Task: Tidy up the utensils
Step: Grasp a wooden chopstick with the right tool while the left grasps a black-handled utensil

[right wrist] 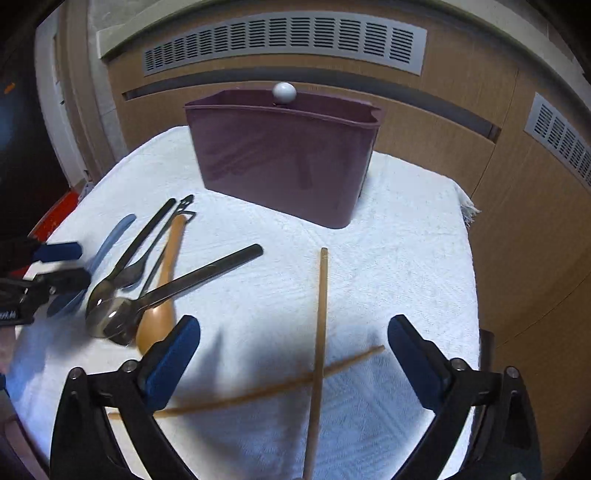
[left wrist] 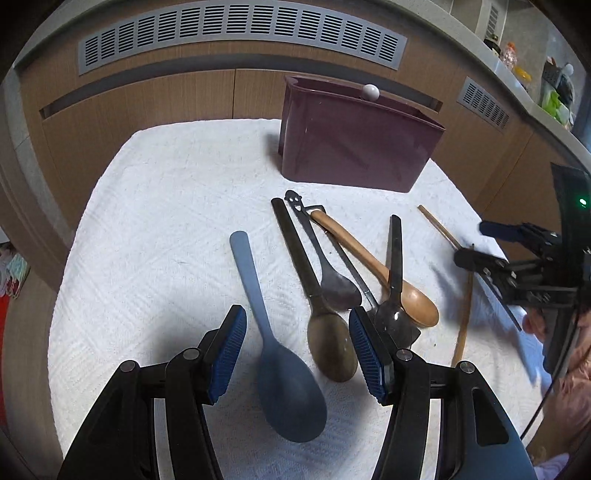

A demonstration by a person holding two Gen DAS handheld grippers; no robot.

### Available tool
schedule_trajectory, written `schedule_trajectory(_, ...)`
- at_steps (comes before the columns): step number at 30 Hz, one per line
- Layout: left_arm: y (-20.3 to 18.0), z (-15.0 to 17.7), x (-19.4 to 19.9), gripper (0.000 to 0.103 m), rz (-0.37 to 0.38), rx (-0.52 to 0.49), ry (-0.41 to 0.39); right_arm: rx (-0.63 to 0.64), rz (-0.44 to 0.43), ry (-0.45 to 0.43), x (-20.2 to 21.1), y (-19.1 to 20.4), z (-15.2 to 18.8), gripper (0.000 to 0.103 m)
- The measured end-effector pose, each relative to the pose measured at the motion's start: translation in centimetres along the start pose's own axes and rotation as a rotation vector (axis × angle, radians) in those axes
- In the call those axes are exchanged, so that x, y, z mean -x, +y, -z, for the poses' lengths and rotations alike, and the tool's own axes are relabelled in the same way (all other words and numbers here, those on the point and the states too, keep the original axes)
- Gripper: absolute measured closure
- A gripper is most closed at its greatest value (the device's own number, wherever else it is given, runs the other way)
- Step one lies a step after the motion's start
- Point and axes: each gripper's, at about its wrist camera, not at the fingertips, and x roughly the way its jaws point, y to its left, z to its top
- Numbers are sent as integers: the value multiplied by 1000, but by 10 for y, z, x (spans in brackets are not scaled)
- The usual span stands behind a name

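Several utensils lie on a white cloth (left wrist: pixel 155 221). A grey-blue plastic spoon (left wrist: pixel 273 354) lies between the fingers of my open left gripper (left wrist: pixel 297 349), which hovers above it. Beside it lie dark metal spoons (left wrist: pixel 325 317), a wooden spoon (left wrist: pixel 399 284) and a black-handled spoon (left wrist: pixel 393 266). A maroon holder (left wrist: pixel 354 144) stands at the back with a white ball-tipped utensil (left wrist: pixel 370 92) in it. My right gripper (right wrist: pixel 293 350) is open above two crossed wooden chopsticks (right wrist: pixel 320 314). The holder also shows in the right wrist view (right wrist: pixel 284 155).
Wooden cabinets with grey vents (left wrist: pixel 240 33) stand behind the table. The cloth's right edge (right wrist: pixel 465 229) drops off near the cabinet. My right gripper also shows in the left wrist view (left wrist: pixel 480 245), over the chopsticks (left wrist: pixel 463 314).
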Motion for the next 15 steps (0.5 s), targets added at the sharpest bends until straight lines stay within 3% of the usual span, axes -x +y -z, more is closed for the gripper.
schedule_trajectory(2, -1, -2, 1, 44, 5, 3, -1, -32, -17, 49, -12, -6, -4, 43)
schedule_trajectory(4, -4, -3, 3, 44, 14, -7, -2, -57, -28, 97, -23, -11, -6, 55)
schedule_trajectory(6, -11, -6, 4, 44, 30, -27, -5, -64, -7, 114, -30, -12, -4, 58)
schedule_trajectory(10, -33, -16, 4, 44, 82, -100, 3, -55, 5, 112, -25, -11, -1, 99)
schedule_trajectory(15, -69, -35, -5, 45, 147, -243, 43, -77, 10, 79, -6, -18, 6, 99)
